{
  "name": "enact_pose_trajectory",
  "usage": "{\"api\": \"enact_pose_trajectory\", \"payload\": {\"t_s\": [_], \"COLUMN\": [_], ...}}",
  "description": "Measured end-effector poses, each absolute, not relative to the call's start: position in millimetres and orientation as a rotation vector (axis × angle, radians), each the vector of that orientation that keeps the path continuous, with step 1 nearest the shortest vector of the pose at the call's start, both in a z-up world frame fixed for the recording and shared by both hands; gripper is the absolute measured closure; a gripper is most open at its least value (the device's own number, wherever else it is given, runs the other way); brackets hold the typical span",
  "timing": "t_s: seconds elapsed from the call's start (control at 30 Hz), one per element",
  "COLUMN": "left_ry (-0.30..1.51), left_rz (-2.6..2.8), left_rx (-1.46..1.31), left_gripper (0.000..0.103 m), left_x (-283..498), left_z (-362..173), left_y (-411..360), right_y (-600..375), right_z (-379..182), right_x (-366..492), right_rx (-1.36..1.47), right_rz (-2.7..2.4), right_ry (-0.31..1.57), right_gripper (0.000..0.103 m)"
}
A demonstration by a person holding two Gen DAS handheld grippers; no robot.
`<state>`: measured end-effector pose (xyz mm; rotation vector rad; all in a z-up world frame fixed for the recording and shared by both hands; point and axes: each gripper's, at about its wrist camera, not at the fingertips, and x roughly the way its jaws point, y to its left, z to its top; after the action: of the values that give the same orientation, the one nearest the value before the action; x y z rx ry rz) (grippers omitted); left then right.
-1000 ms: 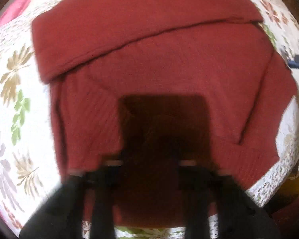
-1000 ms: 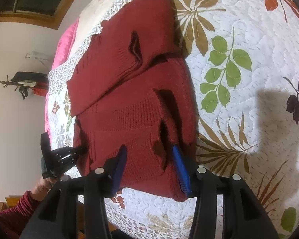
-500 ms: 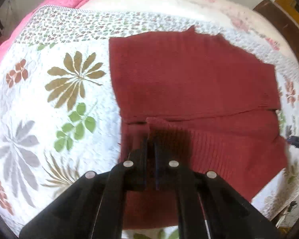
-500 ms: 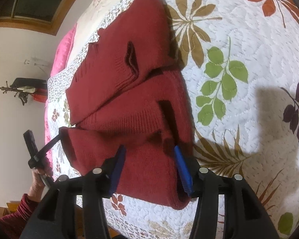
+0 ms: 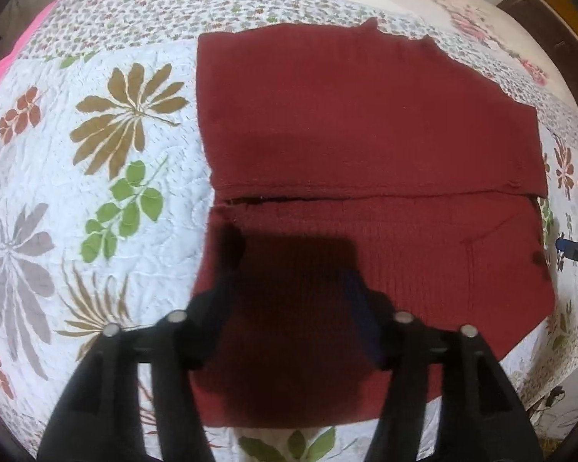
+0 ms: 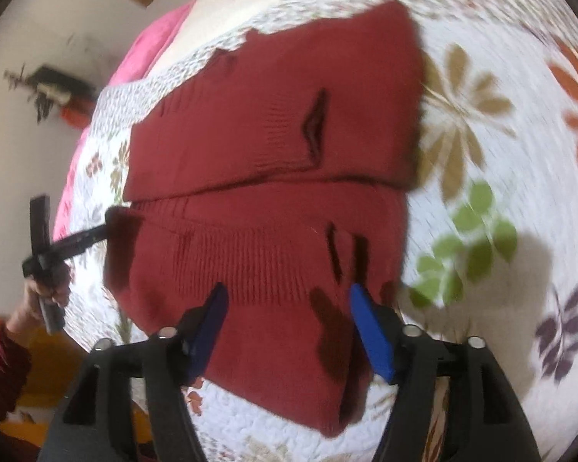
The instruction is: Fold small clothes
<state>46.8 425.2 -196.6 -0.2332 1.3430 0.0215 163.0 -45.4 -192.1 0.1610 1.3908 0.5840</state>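
Left wrist view: looking steeply down along the left gripper [image 5: 291, 269] from close above, taking in the red sweater [image 5: 366, 134] across the centre and the floral quilt [image 5: 96, 154] on the bed at left.

Right wrist view: looking down along the right gripper [image 6: 285, 300] from close range, angled toward the wall at upper left, blurring at the right edge.

Sharing the same sweater [image 6: 273, 146] and quilt [image 6: 481, 115]; catching the left gripper [image 6: 77, 238] at mid-left, and the right gripper [image 5: 574, 250] peeking in at the right edge.
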Motion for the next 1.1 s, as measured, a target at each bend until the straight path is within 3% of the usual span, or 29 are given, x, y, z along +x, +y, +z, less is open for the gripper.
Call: {"api": "enact_pose_trajectory", "payload": {"t_s": [0.23, 0.27, 0.3, 0.33, 0.37, 0.4, 0.77, 1.1], "left_ry": [1.435, 1.437, 1.442, 1.449, 1.45, 1.445, 1.172, 1.005], "left_rz": [0.034, 0.036, 0.037, 0.032, 0.018, 0.002, -0.07, -0.007], "left_rx": [-0.224, -0.218, -0.208, -0.204, -0.212, -0.224, -0.28, -0.323], "left_gripper": [0.044, 0.047, 0.062, 0.085, 0.095, 0.096, 0.097, 0.097], "left_x": [74, 80, 82, 83, 83, 83, 65, 131], "left_z": [-230, -234, -236, -238, -239, -237, -148, -108], "left_y": [408, 401, 397, 394, 392, 389, 384, 415], "right_y": [-21, -20, -17, -13, -11, -8, -65, -81], "right_z": [-227, -231, -234, -235, -236, -234, -151, -108], "right_x": [186, 185, 184, 181, 177, 174, 172, 227], "right_rx": [0.001, -0.006, -0.012, -0.036, -0.07, -0.101, 0.195, 0.251], "right_rz": [0.557, 0.572, 0.588, 0.6, 0.607, 0.618, 0.707, 0.681], "right_ry": [1.467, 1.477, 1.484, 1.484, 1.473, 1.462, 1.265, 1.139], "right_gripper": [0.032, 0.041, 0.049, 0.065, 0.086, 0.097, 0.097, 0.097]}}
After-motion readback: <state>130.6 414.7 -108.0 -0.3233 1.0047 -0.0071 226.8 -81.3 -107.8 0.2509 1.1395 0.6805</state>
